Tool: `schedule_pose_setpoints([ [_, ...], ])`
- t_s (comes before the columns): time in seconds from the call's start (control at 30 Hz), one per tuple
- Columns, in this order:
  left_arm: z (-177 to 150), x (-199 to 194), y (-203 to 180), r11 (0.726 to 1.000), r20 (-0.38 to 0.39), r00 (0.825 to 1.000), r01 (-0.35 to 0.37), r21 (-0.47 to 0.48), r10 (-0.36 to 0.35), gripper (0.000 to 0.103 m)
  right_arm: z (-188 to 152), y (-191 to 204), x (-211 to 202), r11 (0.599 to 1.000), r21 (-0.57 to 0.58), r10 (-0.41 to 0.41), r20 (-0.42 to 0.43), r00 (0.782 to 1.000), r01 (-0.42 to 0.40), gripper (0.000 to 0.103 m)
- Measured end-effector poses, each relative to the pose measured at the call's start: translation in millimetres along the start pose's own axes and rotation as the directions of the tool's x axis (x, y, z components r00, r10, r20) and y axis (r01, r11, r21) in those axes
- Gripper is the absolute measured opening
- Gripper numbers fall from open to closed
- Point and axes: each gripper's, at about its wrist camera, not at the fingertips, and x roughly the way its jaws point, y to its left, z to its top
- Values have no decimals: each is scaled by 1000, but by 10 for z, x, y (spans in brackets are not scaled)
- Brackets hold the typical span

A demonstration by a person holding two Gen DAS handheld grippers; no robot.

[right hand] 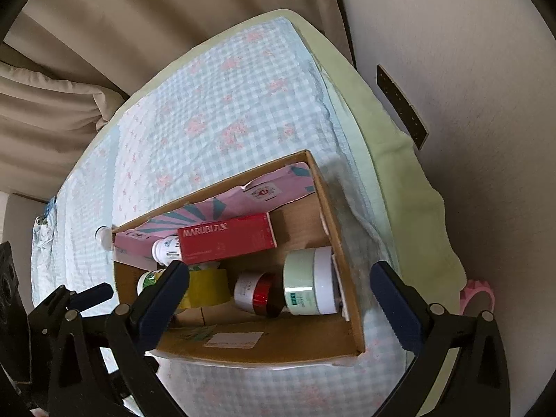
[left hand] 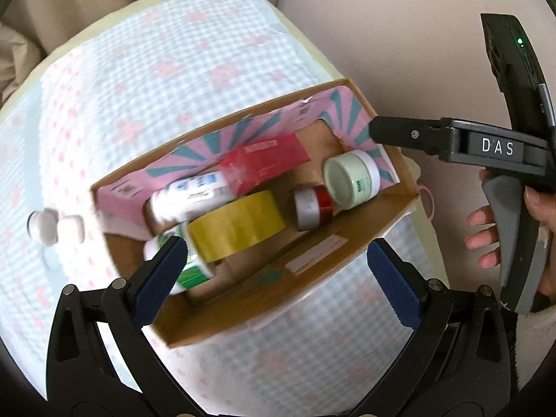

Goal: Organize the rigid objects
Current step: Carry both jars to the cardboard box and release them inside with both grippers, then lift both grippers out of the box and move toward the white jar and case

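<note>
A cardboard box [left hand: 351, 243] [right hand: 351, 309] sits on the checked bedspread. Inside lie a red carton [left hand: 264, 165] [right hand: 226, 238], a white bottle [left hand: 189, 199] [right hand: 165, 248], a yellow tape roll [left hand: 236, 226] [right hand: 206, 288], a small red-and-white jar [left hand: 312, 206] [right hand: 255, 292], a pale green cream jar [left hand: 351, 177] [right hand: 307, 281] and a green-labelled bottle [left hand: 189, 271] [right hand: 149, 279]. My left gripper [left hand: 278, 278] is open and empty above the box's near side. My right gripper [right hand: 278, 299] is open and empty over the box; its body shows in the left wrist view [left hand: 486, 146].
A small white object [left hand: 57, 227] [right hand: 103, 235] lies on the bedspread [left hand: 156, 80] [right hand: 215, 104] left of the box. A pink ring [right hand: 476, 295] sits at the right by the wall. Beige curtains [right hand: 52, 97] hang behind the bed.
</note>
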Motion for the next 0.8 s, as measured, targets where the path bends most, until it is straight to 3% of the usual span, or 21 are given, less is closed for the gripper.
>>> schedule_pose_setpoints([
  [0.43,-468,-783,396,997,98,994,-50,-56,55,103,-111,371,-428,996,-40,-75,33,997,76,103],
  [0.8,-1112,-1807,1193,987,203,972,-98,-124,122,103,-627,1393,-1056,976,-162,-128,110,986,144,103],
])
